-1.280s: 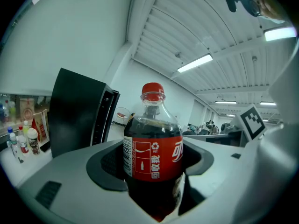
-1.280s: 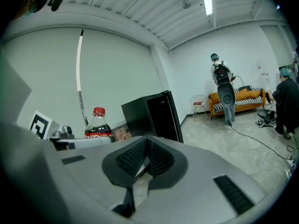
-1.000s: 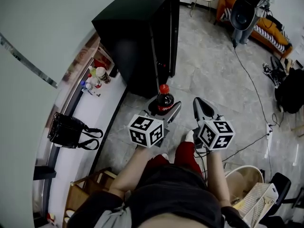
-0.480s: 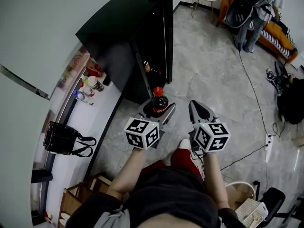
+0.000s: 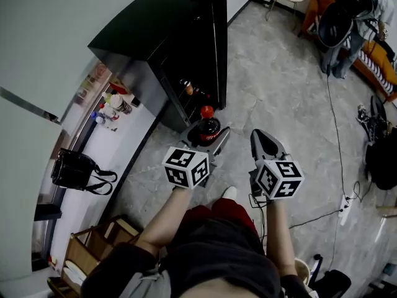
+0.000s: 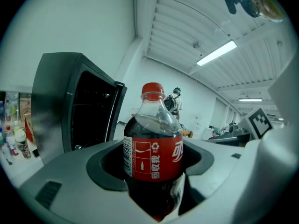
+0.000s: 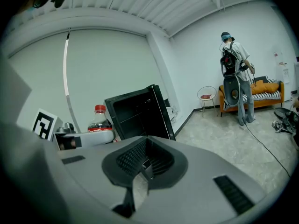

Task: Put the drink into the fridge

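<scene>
Cola bottle [image 5: 207,128] clamped upright in left tool [image 5: 211,140], now carried round to open front of black fridge [image 5: 161,23], shelves newly in sight. Right tool [image 5: 264,143] closed on nothing; placing on a shelf judged next.

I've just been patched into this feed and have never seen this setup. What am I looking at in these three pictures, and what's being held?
There is no robot arm: a person carries a two-jaw gripper in each hand; the marker cubes belong to them. The head view looks down from the person's head; the two gripper views look along each gripper's own jaws. The left gripper is clamped on a red-capped cola bottle, held upright above the floor. The right gripper is shut and empty. Ahead stands a black fridge with its door open. Beside it, a white ledge carries small bottles and a black bag.
</scene>
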Demonstrator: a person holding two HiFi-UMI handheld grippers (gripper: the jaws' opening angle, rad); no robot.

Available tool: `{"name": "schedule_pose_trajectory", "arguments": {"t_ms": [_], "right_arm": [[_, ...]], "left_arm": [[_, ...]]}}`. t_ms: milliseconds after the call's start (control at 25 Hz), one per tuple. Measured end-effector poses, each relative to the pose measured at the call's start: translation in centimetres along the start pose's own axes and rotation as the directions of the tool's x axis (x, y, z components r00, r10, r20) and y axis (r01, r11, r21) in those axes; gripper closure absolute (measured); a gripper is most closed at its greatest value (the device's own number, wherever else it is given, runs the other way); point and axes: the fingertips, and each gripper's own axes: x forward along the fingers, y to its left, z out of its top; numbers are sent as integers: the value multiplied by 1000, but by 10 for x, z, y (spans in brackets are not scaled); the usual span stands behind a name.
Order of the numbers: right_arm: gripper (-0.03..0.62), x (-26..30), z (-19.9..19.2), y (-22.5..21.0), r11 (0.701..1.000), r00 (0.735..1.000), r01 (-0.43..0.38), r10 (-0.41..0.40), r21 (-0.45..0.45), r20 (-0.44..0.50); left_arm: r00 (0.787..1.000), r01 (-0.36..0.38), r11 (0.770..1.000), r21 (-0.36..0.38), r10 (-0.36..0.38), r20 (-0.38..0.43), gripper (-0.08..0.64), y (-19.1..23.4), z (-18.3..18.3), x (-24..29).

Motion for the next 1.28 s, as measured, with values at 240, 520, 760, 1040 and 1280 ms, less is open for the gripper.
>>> {"name": "schedule_pose_trajectory", "arguments": {"t_ms": [240, 520, 760, 1040, 1280], "right_arm": [[574, 13, 10, -33, 999, 999, -41, 41, -10, -20], [574, 34, 12, -51, 995, 995, -96, 96, -4, -40], [574, 65, 10, -51, 988, 986, -151, 149, -17, -79], [574, 117, 7, -54, 978, 971, -202, 192, -55, -144], [574, 171, -5, -50, 965, 955, -250, 232, -81, -184]], "left_arm": [[998, -62, 998, -16, 62, 12, 241, 3, 4, 37], [989, -146, 989, -21, 146, 31, 241, 16, 10, 63], [983, -181, 983, -32, 182, 25, 241, 36, 8, 85], [970, -239, 970, -34, 241, 45, 241, 74, 10, 116], [948, -308, 951, -24, 309, 78, 241, 120, 7, 139]]}}
